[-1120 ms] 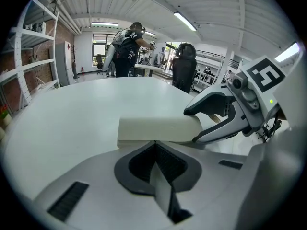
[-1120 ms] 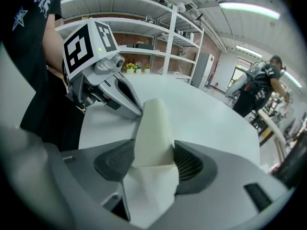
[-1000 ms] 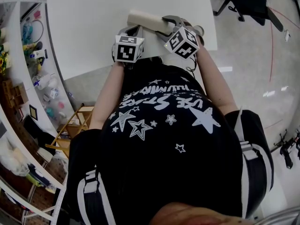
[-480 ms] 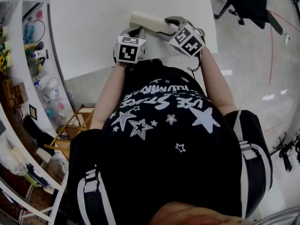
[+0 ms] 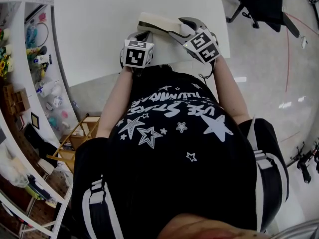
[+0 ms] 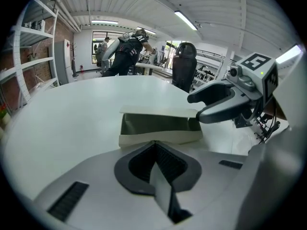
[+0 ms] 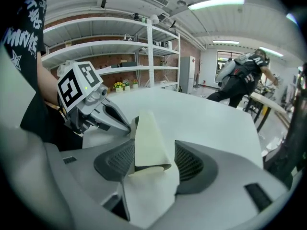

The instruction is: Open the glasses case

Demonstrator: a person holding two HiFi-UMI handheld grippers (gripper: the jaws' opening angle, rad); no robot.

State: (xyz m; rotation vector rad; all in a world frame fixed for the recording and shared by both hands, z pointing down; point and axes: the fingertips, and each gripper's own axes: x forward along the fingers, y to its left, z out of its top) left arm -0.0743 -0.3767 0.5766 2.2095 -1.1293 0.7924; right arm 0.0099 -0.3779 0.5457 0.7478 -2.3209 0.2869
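The cream glasses case point(image 5: 157, 23) lies near the front edge of the white table point(image 5: 94, 29). In the left gripper view the case point(image 6: 158, 128) stands partly open, its dark olive lining showing under the raised lid. My left gripper point(image 6: 154, 145) is shut on the case's near edge. My right gripper point(image 7: 151, 153) is shut on the cream end of the case point(image 7: 144, 126), which sticks up between its jaws. In the head view the left gripper point(image 5: 144, 34) and the right gripper point(image 5: 175, 32) meet at the case from the near side and the right.
Shelves point(image 5: 22, 78) crowded with small items run along the left. An office chair point(image 5: 259, 1) stands beyond the table's right corner. In the left gripper view, people point(image 6: 127, 51) work at a far desk. The table edge runs just behind both grippers.
My right gripper has turned and shifted slightly right with the case's end in it, and a dark gap now shows along the case. The left gripper has barely moved.
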